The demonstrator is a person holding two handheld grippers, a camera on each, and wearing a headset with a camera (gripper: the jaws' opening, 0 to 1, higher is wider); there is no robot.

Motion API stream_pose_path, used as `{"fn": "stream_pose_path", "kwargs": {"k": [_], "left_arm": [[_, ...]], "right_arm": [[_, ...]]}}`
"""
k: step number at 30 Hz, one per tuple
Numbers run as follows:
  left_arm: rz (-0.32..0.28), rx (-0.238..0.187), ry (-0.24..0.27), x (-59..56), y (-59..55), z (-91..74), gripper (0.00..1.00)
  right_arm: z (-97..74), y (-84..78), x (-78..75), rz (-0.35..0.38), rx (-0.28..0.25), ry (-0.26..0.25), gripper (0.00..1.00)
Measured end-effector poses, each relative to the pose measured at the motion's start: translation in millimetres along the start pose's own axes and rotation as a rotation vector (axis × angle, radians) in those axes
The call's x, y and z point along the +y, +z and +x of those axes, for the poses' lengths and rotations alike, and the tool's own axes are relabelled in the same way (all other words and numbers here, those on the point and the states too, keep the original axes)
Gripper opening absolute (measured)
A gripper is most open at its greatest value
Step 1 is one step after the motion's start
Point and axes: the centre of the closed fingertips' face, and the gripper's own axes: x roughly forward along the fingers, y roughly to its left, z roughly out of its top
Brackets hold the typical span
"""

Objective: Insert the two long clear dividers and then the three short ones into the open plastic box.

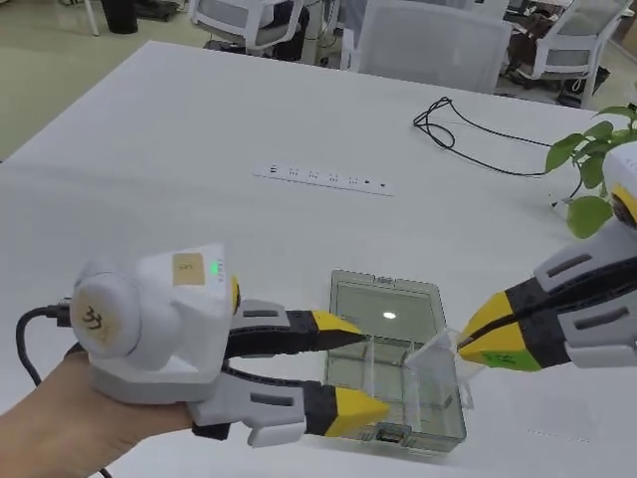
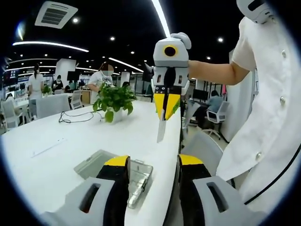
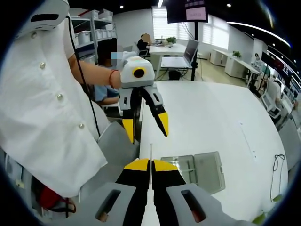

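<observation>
Divider [image 1: 438, 370]: a clear sheet pinched by its top edge and hanging over the 3 o'clock end of the box. I judge it is held this way so the lower edge can drop into a slot. I can't tell if it is a long or a short one.
Box [image 1: 418, 435]: sits on the white table [image 1: 199, 149], at 6 o'clock in the head view, with its lid folded back toward 12 o'clock. That leaves the tray open from above. Some clear partition lines show inside, too faint to count.
Right hand-held gripper [image 1: 466, 342]: comes in from 3 o'clock with its jaws closed tight on the divider. In its own view the sheet shows only as a thin edge.
Left hand-held gripper [image 1: 350, 366]: comes in from 9 o'clock with its jaws spread wide and holding nothing. It is at the box's 9 o'clock side, probably to steady the box.
Risk: the sheet is thin and may tilt off its slot.
</observation>
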Motion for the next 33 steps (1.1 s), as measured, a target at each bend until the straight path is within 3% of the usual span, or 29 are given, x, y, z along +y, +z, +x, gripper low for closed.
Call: {"fn": "stream_pose_path", "kwargs": {"k": [13, 21, 31, 33], "left_arm": [[-0.013, 0.043, 0.054, 17.5, -19.5, -5.8, 0.66], [-0.038, 0.064, 0.075, 27.2, -31.2, -6.4, 0.79], [-0.058, 0.081, 0.092, 36.6, -41.3, -5.2, 0.94], [-0.059, 0.091, 0.098, 38.7, -44.9, -5.5, 0.97]], "right_arm": [[18.0, -17.0, -29.1, 0.012, 0.014, -0.037, 0.02], [33.8, -36.1, -51.1, 0.024, 0.041, -0.062, 0.02], [60.4, -41.0, -69.6, 0.062, 0.017, -0.058, 0.02], [67.0, -46.6, -79.9, 0.069, 0.014, -0.056, 0.02]]}}
